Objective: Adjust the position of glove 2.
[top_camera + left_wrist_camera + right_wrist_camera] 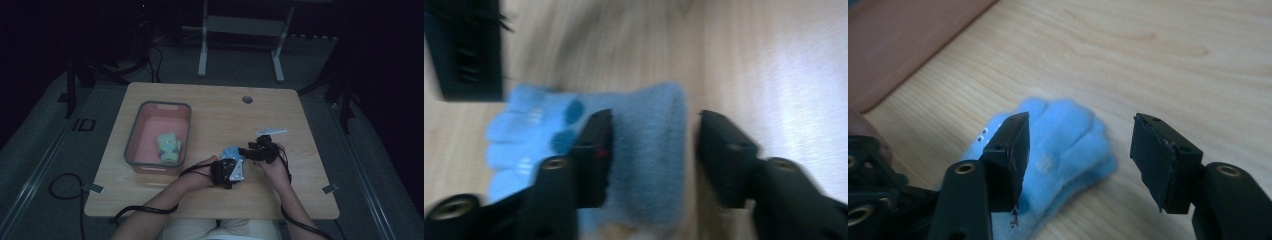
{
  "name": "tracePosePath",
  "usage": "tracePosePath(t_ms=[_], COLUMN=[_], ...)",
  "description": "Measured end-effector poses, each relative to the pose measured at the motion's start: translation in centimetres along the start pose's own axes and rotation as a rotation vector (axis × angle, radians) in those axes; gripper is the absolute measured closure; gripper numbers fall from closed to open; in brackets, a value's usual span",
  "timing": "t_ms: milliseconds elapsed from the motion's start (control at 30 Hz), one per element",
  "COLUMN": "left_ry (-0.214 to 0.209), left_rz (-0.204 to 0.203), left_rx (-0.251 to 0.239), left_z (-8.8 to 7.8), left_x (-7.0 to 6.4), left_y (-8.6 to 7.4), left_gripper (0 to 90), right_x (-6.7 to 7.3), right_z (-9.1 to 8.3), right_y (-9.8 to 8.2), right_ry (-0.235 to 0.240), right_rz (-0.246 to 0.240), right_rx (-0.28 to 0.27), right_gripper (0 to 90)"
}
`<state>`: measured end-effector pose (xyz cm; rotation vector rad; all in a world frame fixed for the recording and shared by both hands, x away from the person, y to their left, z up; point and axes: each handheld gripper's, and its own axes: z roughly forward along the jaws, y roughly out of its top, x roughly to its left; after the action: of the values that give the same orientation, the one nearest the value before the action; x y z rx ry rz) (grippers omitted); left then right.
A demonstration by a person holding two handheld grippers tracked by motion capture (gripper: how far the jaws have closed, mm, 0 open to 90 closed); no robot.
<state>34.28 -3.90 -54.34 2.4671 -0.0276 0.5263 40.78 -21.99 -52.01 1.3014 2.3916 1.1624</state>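
A light-blue fuzzy sock (230,150) with darker blue spots lies on the wooden table (215,110), near the front middle. My left gripper (232,158) reaches it from the near side. In the left gripper view the sock's cuff (649,150) sits between the open jaws of that gripper (655,120): the left jaw lies on the cloth and the right jaw stands a little off its edge. My right gripper (246,151) comes in from the right. In the right gripper view its jaws (1080,122) are open around the toe end of the sock (1063,140), with the right jaw clear of it.
A pink bin with a grey rim (134,135) stands at the left of the table and holds a green soft item (169,146). A small pale strip (272,132) lies just beyond the right gripper. A round grommet hole (247,99) is near the far edge.
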Motion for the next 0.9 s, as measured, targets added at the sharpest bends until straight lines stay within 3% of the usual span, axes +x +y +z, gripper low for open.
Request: tracePosePath(t_ms=[133, 300, 400, 433, 667, 767, 900], left_ry=[-0.019, -0.049, -0.062, -0.073, -0.092, -0.099, -0.103], left_rz=[-0.022, -0.049, -0.059, -0.063, -0.077, -0.078, -0.077], left_rx=[-0.011, -0.036, -0.045, -0.05, -0.051, -0.044, -0.027], left_z=[0.0, 0.0, -0.1, 0.0, -0.1, -0.3, -0.6], left_x=[0.5, 1.0, 1.1, 1.3, 1.5, 1.5, 1.5], left_y=[-0.3, -0.8, -0.9, -1.1, -1.2, -1.3, -1.1], left_gripper=[67.0, 71.8, 72.7, 73.0, 74.1, 74.2, 74.9], right_x=[0.0, 0.3, 0.7, 1.1, 2.1, 2.4, 2.7], right_z=[0.6, 1.9, 2.1, 2.2, 2.6, 2.9, 2.9], right_y=[-0.6, -1.2, -1.5, -1.5, -1.6, -1.6, -1.4], right_ry=[-0.034, -0.026, -0.041, -0.058, -0.027, 0.03, 0.048], right_rz=[0.023, 0.063, 0.065, 0.045, 0.006, -0.006, -0.034], right_rx=[0.046, 0.093, 0.087, 0.096, 0.092, 0.093, 0.092], right_gripper=[42.6, 35.4, 35.1, 41.9, 59.0, 73.3, 79.7])
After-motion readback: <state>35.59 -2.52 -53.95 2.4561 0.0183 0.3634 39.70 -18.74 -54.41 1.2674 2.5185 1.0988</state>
